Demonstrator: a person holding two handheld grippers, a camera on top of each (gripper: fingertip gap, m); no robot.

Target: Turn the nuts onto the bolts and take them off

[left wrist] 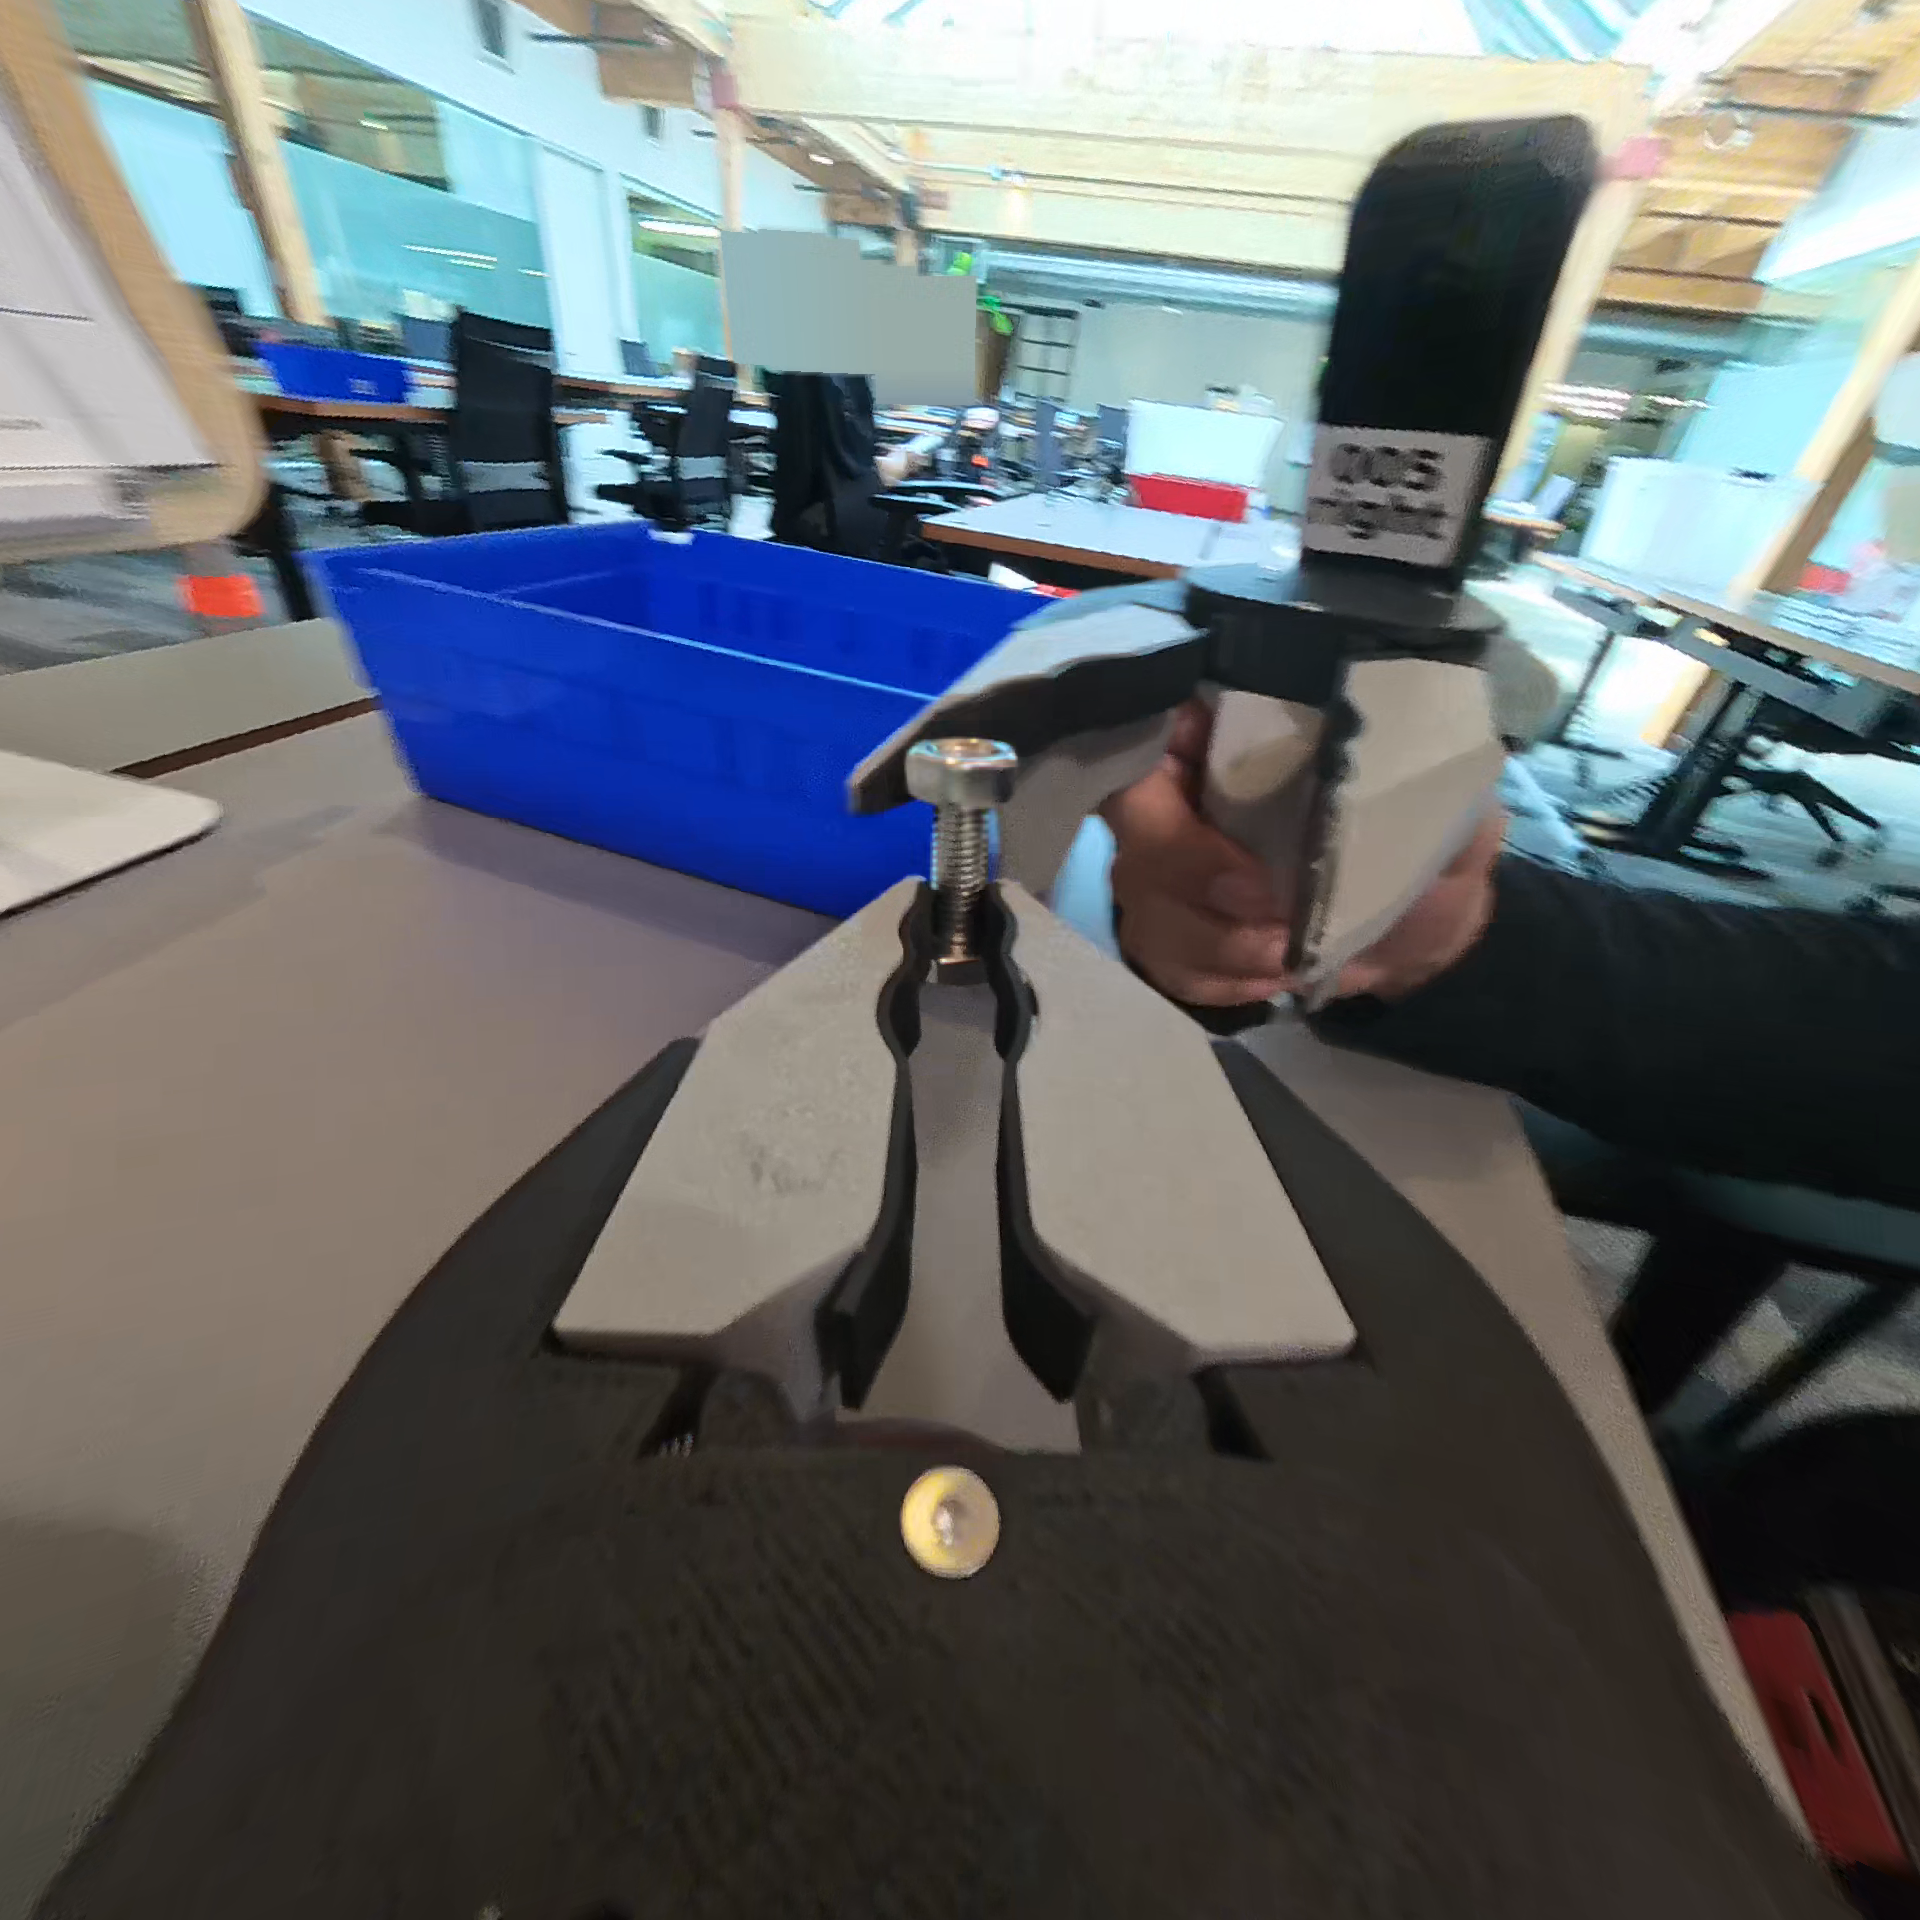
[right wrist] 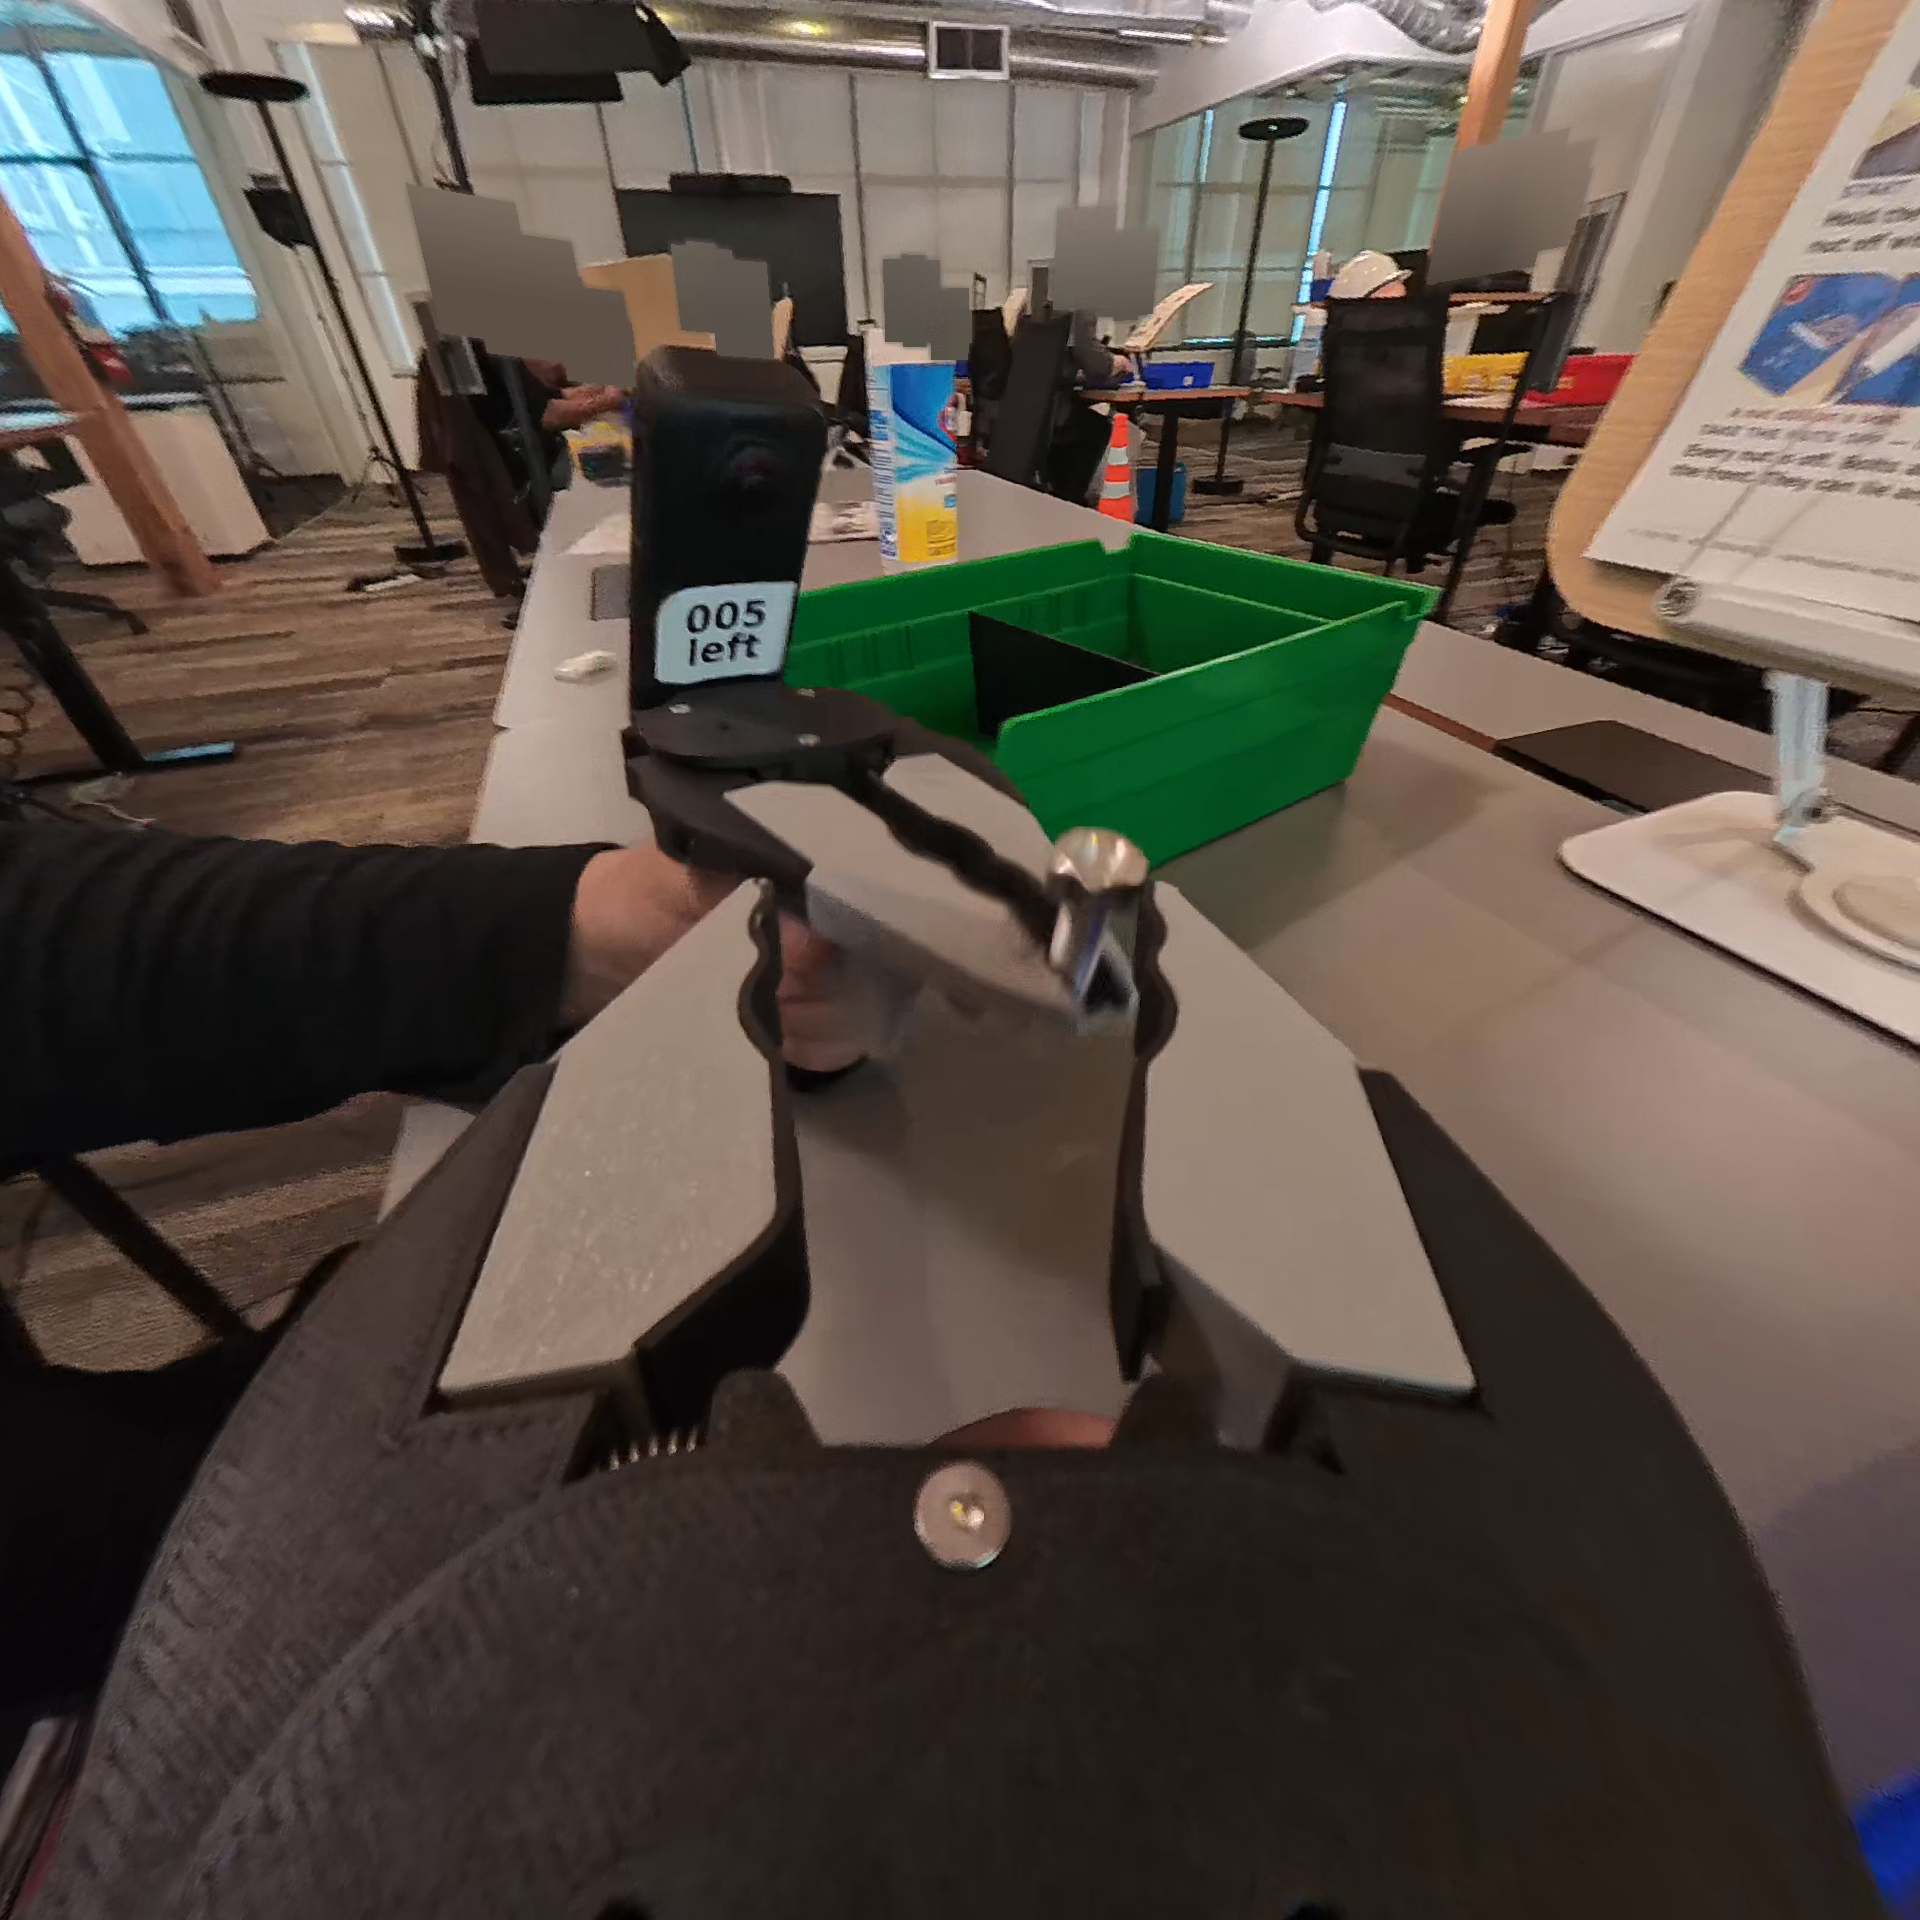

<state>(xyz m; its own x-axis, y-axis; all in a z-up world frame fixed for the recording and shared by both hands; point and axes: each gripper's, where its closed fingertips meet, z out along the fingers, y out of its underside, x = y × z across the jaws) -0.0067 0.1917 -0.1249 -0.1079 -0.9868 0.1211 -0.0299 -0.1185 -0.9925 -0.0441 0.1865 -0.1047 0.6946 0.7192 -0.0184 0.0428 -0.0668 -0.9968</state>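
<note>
In the left wrist view my left gripper (left wrist: 956,920) is shut on the lower end of a steel bolt (left wrist: 956,852) and holds it upright above the grey table (left wrist: 364,987). A hex nut (left wrist: 961,769) sits at the top of the thread. My right gripper comes in from the right, and one of its fingers (left wrist: 1039,675) reaches just behind the nut. In the right wrist view my right gripper (right wrist: 956,935) is open. The nut (right wrist: 1096,862) lies between its jaws, close against the right finger (right wrist: 1247,1143). The left gripper (right wrist: 1086,992) holds the blurred bolt (right wrist: 1081,935) there.
A blue bin (left wrist: 644,665) stands on the table behind the bolt. A green bin (right wrist: 1195,717) with a black divider stands beyond the grippers. A white stand base (right wrist: 1766,883) with an instruction board (right wrist: 1766,364) is at the right. A wipes canister (right wrist: 914,457) stands farther back. Only a small space, under 4 cm, lies between the two pairs of fingers.
</note>
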